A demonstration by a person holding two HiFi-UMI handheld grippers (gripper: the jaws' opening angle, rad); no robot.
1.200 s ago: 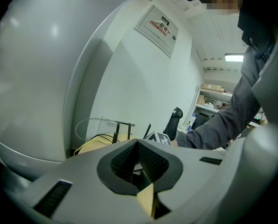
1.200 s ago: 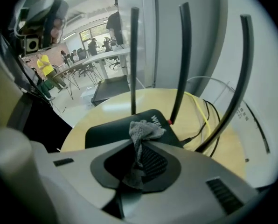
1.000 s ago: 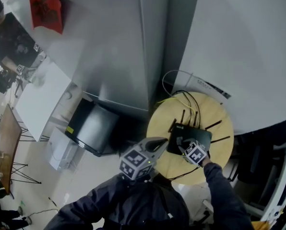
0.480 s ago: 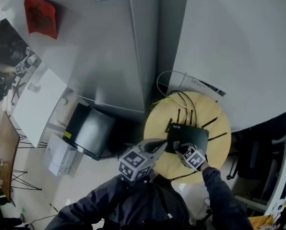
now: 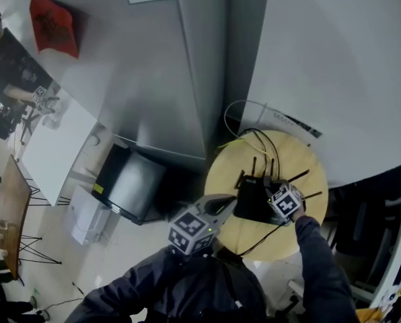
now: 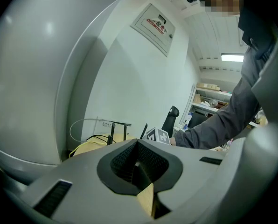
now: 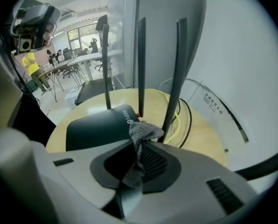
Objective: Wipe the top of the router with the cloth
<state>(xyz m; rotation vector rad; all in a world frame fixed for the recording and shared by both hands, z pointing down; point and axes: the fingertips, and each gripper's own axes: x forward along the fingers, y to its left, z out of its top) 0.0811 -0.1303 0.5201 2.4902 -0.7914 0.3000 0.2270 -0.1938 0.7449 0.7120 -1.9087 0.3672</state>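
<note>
The black router (image 5: 253, 206) lies flat on the small round wooden table (image 5: 309, 159). Its thin antennas (image 7: 140, 55) stand straight up at the back. The right gripper (image 5: 277, 196) is over the back end of the router, close to the antennas. Its jaws are pinching a small grey cloth (image 7: 142, 132). A little bunch of the cloth sticks out past the tips, right by the router's back edge. I cannot tell for sure if it touches the top. The left gripper (image 5: 226, 204) is by the side of the table and points at the router from close by. Its jaws are pressed together with nothing in them. The cloth looks soft, floppy and very light, so it folds and bunches up easily. I think it is best held by one end, as it is now, so the loose part can lie flat and rub the top. The router looks hard, smooth and not heavy, so it may slide on the table if it is pushed hard. The empty gripper could press on a front corner to stop that. The antennas look thin and may bend if bumped. Black and yellow cables (image 7: 183, 118) lie behind the router, and the cloth could catch on them.
</note>
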